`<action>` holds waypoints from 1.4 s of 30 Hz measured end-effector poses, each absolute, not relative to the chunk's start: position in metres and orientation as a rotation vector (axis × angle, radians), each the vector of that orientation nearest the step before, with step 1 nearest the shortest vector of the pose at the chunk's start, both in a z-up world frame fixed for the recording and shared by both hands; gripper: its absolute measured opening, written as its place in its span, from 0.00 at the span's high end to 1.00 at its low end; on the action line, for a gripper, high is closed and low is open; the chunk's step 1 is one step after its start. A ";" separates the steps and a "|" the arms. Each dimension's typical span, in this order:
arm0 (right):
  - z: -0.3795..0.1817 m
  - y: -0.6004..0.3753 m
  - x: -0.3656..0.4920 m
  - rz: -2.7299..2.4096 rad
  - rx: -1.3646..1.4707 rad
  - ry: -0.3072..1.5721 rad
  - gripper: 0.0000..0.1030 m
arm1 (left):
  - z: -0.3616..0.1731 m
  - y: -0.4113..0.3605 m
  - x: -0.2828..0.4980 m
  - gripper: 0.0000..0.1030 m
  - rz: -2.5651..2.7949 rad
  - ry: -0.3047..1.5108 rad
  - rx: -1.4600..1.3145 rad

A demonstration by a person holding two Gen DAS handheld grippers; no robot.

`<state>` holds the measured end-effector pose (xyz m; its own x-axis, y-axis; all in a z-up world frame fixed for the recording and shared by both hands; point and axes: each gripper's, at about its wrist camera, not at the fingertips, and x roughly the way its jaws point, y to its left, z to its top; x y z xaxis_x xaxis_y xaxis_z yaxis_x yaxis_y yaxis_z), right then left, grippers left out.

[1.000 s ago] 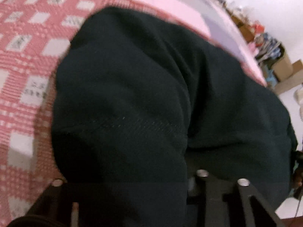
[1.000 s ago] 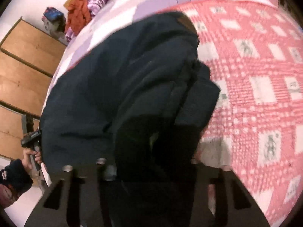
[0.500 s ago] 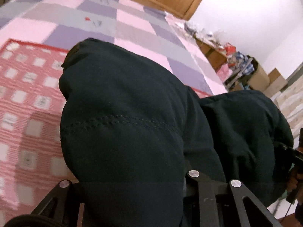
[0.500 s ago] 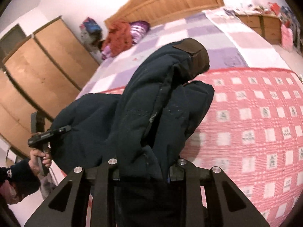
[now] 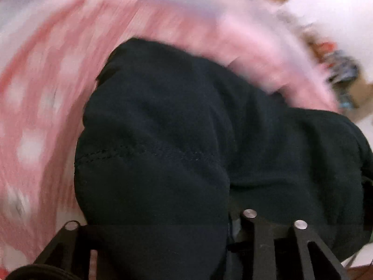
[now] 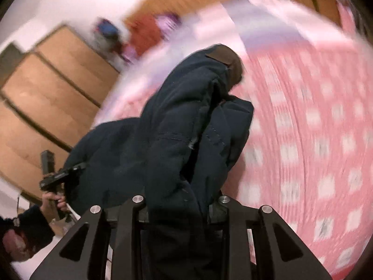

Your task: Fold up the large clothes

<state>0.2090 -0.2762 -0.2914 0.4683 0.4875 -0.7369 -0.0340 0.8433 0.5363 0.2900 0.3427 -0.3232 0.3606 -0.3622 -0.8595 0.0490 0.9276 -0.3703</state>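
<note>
Both claws are carrying the dark padded jacket [image 6: 186, 126] over the bed [image 6: 314, 121], which has a pink checked blanket on it. The jacket hangs bunched between the two claws, off the surface as far as I can tell, though its lower hang is hidden.

Right claw [image 6: 181, 206]: clenched on a thick fold of jacket, with fabric packed between the fingers and draping down over the frame. A brown patch [image 6: 227, 57] sits at the top of the bundle.

Left claw [image 5: 158, 224]: its jaws have just been opening. Fabric is between them and bulges over the mount, but the tips are buried, so I cannot tell whether the pads bite or the cloth just lies there. From the right view, the left claw body [image 6: 58, 177] sits at the far edge of the jacket in my left hand [image 6: 52, 204].

Doing this step well, in my judgement:
- Confirm the left grip before swinging further. If it is loose, re-close on a seam, such as the stitched line [image 5: 139, 150], not on puffy fill.
- Keep the two claws level and apart so the span between them is taut, with no sag.
- Slow down; both views are smeared with motion.
- Lay the jacket down on the blanket far edge first, then flatten.

Risk: one side slipping out would let the jacket twist and collapse into a heap.
</note>
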 end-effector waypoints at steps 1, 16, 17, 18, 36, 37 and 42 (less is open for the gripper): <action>-0.319 -0.281 0.210 0.285 0.510 1.106 0.70 | -0.340 0.349 0.289 0.38 -0.277 1.185 -0.339; -0.319 -0.340 0.191 -0.099 0.428 1.129 0.39 | -0.285 0.431 0.261 0.04 -0.001 0.989 -0.173; -0.308 -0.345 0.186 -0.198 0.379 1.105 0.38 | -0.274 0.420 0.260 0.04 -0.028 0.964 -0.137; -0.292 -0.349 0.179 -0.342 0.291 1.074 0.38 | -0.263 0.404 0.259 0.04 -0.068 0.942 -0.115; -0.360 -0.145 0.222 0.046 -0.126 1.114 0.11 | -0.320 0.204 0.309 0.00 -0.383 0.975 -0.032; -0.362 -0.147 0.234 0.040 -0.114 1.119 0.09 | -0.320 0.201 0.320 0.00 -0.373 0.984 -0.026; -0.365 -0.174 0.292 0.020 -0.068 1.099 0.09 | -0.322 0.213 0.342 0.00 -0.339 0.977 0.055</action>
<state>0.2925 -0.1739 -0.3647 0.4545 -0.0171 -0.8906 -0.0501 0.9977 -0.0447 0.3418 0.2133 -0.3225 0.5116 -0.2571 -0.8199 0.3063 0.9461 -0.1056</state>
